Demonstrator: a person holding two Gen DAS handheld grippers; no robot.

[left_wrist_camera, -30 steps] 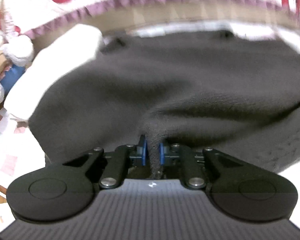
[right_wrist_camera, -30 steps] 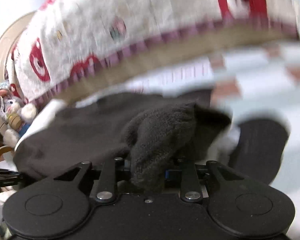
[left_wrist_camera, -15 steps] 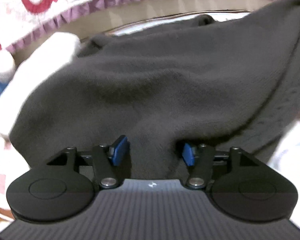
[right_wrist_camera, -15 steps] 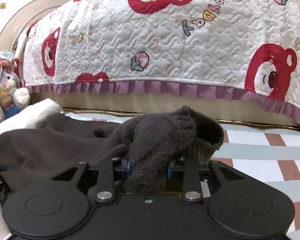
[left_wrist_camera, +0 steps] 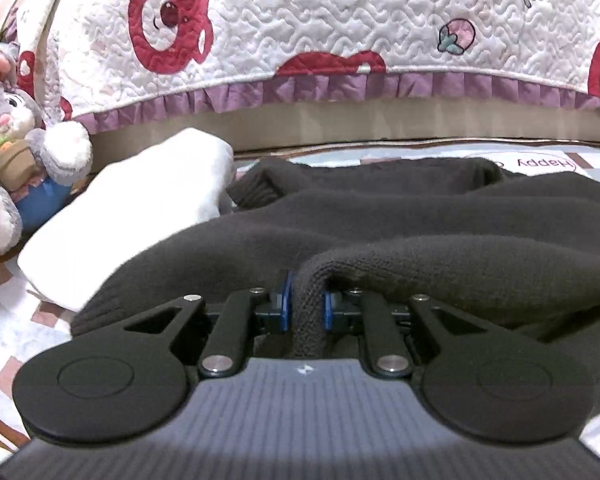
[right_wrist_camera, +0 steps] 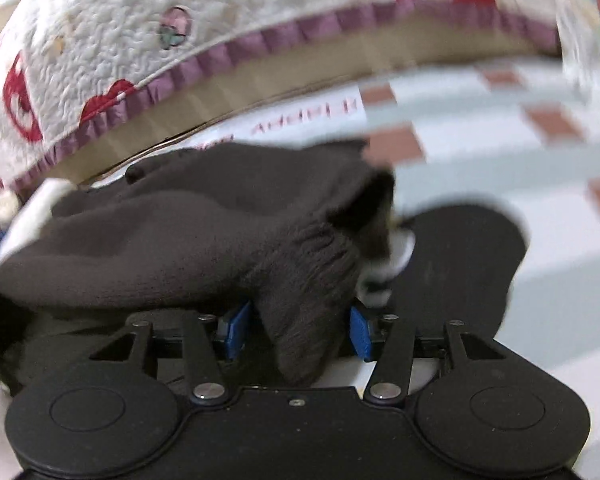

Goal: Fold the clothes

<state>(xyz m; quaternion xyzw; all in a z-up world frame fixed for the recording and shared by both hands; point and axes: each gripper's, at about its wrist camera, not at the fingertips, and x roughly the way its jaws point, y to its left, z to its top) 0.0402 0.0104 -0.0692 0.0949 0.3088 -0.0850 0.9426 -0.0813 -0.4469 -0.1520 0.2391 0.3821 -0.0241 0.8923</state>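
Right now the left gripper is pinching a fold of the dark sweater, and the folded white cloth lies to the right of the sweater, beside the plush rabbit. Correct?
Not quite. The left wrist view shows the white cloth to the left of the sweater, beside the plush rabbit. The left gripper does pinch a fold of the sweater.

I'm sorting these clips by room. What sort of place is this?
Probably a bedroom, on the floor beside a bed: a quilted bear-print bedspread hangs down behind the dark sweater, and a stuffed bunny sits beside it.
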